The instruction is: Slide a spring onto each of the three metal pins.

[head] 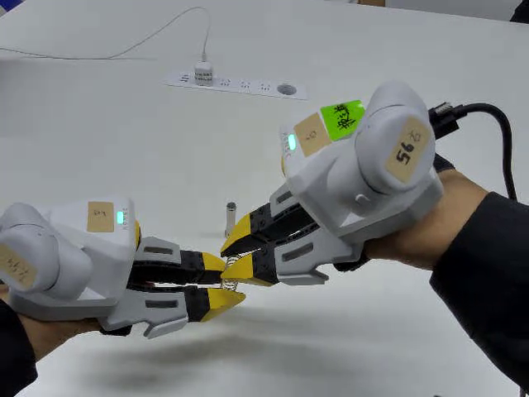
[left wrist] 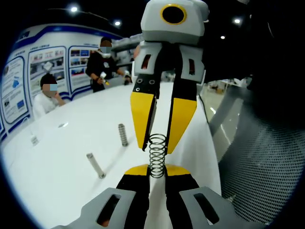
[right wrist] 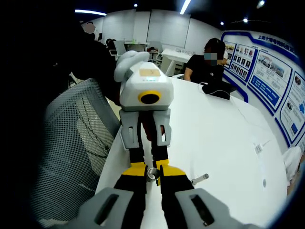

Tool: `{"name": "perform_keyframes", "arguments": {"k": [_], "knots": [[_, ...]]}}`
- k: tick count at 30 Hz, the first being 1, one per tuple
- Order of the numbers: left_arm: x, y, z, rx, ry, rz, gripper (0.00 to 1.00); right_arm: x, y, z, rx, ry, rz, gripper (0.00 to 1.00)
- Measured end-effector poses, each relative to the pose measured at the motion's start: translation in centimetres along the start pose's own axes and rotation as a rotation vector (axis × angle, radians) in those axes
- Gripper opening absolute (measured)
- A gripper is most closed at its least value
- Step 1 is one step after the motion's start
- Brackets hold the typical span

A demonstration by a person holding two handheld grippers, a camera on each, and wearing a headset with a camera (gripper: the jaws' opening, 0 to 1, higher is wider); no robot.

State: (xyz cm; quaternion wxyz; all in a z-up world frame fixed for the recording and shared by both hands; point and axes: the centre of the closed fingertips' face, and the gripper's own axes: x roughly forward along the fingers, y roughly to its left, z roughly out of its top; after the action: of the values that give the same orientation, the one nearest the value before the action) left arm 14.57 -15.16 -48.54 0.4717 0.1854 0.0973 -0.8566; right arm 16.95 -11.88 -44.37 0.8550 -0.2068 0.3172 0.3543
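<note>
Left gripper (head: 233,281) sits low on the left, jaws closed on the near end of a spring (left wrist: 157,155). In the left gripper view the spring runs straight out from between its tips. Beyond it on the white table (head: 107,157) are a bare pin (left wrist: 95,165) and, near it, a sleeved pin (left wrist: 123,134) with a coil already over it, both well apart from the grippers. Right gripper (head: 223,260) comes in from the right, nose to nose with the left. Its jaws are narrowly apart around the spring's far end, can't tell if they pinch it. Power strip (head: 235,83) lies at the table's far side.
</note>
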Motion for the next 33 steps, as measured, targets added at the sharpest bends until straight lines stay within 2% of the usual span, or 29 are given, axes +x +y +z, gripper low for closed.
{"name": "perform_keyframes", "arguments": {"k": [13, 21, 24, 33], "knots": [[-0.03, 0.26, 0.08, -0.023, -0.023, 0.007, 0.11, -0.25, -0.27, -0.49, 0.073, -0.005, -0.020, 0.15], [-0.16, 0.48, 0.42, -0.031, -0.045, 0.013, 0.11, -0.37, -0.65, -0.85, 0.122, -0.031, -0.049, 0.15], [-0.23, 0.62, 0.38, -0.035, -0.046, 0.016, 0.11, -0.60, -0.79, -0.59, 0.144, -0.060, -0.053, 0.14], [-0.20, 0.64, 0.51, -0.038, -0.051, 0.016, 0.11, -0.48, -0.91, -0.30, 0.139, -0.074, -0.061, 0.12]]}}
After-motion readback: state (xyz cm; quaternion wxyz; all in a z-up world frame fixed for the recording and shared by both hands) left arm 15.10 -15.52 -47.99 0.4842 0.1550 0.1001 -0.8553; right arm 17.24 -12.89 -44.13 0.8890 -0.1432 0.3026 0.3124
